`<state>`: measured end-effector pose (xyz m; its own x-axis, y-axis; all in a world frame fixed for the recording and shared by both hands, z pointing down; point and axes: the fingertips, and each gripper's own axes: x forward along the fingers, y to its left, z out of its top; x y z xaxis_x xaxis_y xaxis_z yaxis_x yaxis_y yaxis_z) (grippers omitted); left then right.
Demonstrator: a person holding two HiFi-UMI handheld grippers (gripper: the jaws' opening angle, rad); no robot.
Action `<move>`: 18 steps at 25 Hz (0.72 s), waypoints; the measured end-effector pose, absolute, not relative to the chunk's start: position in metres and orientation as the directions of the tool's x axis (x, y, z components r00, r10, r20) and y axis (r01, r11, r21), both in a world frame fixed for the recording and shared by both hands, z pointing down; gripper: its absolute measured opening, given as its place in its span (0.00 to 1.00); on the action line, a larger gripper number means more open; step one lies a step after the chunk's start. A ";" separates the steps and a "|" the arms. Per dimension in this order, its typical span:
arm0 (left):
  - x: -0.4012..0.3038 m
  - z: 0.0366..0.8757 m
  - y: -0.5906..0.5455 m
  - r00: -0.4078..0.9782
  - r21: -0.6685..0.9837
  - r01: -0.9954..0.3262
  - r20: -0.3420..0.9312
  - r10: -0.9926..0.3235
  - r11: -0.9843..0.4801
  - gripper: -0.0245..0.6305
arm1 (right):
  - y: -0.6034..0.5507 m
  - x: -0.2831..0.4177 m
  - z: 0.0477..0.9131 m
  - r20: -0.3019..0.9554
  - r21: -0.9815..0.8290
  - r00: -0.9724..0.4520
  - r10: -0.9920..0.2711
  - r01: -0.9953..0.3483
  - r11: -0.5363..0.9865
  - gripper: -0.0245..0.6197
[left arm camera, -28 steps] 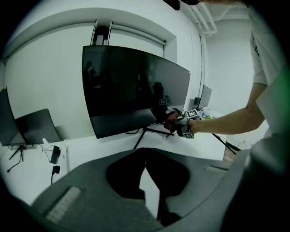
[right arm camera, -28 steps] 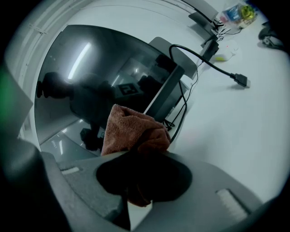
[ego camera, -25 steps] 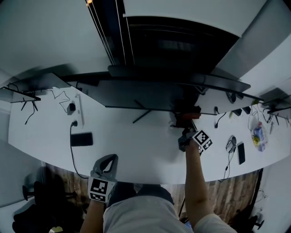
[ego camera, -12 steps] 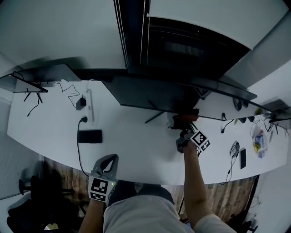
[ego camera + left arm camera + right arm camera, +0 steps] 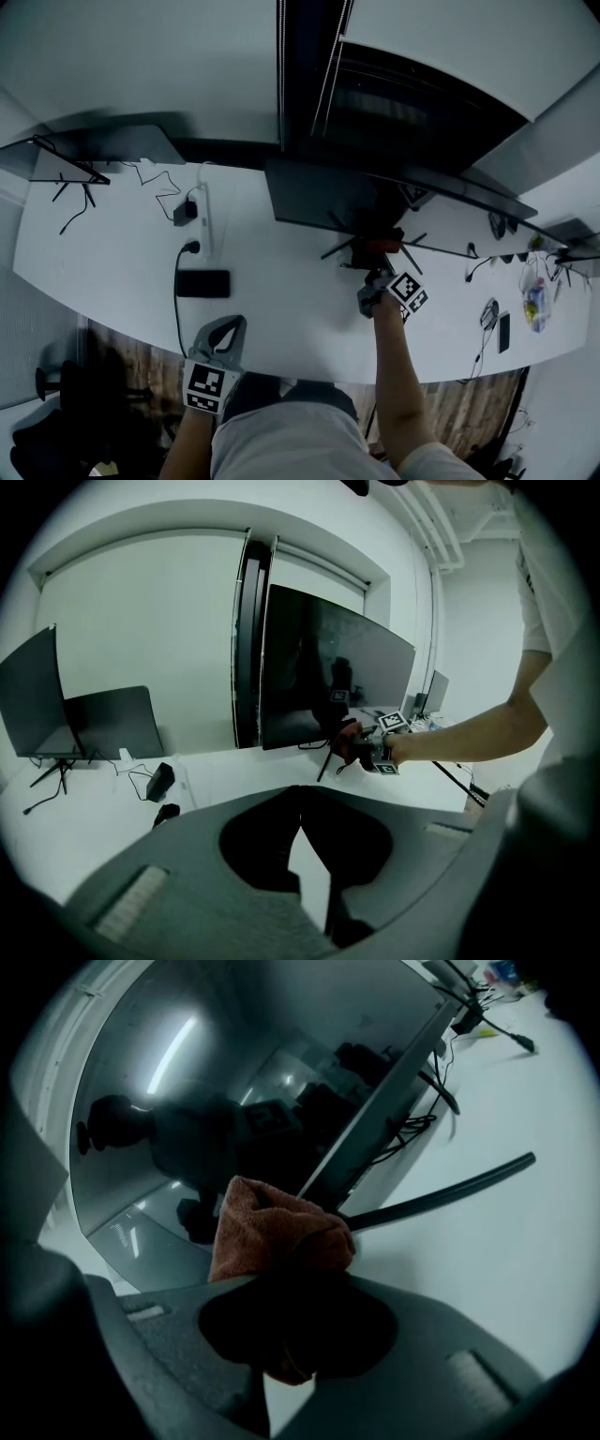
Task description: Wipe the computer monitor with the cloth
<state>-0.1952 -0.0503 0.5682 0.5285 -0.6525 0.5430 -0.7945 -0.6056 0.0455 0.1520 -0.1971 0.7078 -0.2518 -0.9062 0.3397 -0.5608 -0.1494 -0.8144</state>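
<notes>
Right gripper view: right tongs [image 5: 286, 1288] clamped on a rust-brown cloth [image 5: 277, 1232] that bunches out ahead of the jaws, right up by the lower edge of the monitor [image 5: 187, 1101] (can't tell if touching), w/ a stand leg [image 5: 441, 1192] running off to the tongs' right. Left gripper view: left tongs [image 5: 300, 794] closed, nothing btwn the jaws, low at the near edge of the desk [image 5: 84, 827], monitor well ahead & to their right. Head view: phone [image 5: 202, 283] lies just ahead-left of the left tongs
</notes>
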 end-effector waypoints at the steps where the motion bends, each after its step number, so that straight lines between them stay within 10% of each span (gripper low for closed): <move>1: -0.200 0.569 -0.051 0.529 0.045 -0.794 0.543 -0.652 -0.606 0.05 | -0.199 0.145 0.708 0.339 -0.815 -0.256 -0.905 -0.561 -0.147 0.19; 18: -0.289 0.572 -0.066 0.494 0.038 -0.824 0.535 -0.685 -0.565 0.05 | -0.228 0.026 0.707 0.339 -0.819 -0.340 -0.877 -0.565 -0.097 0.19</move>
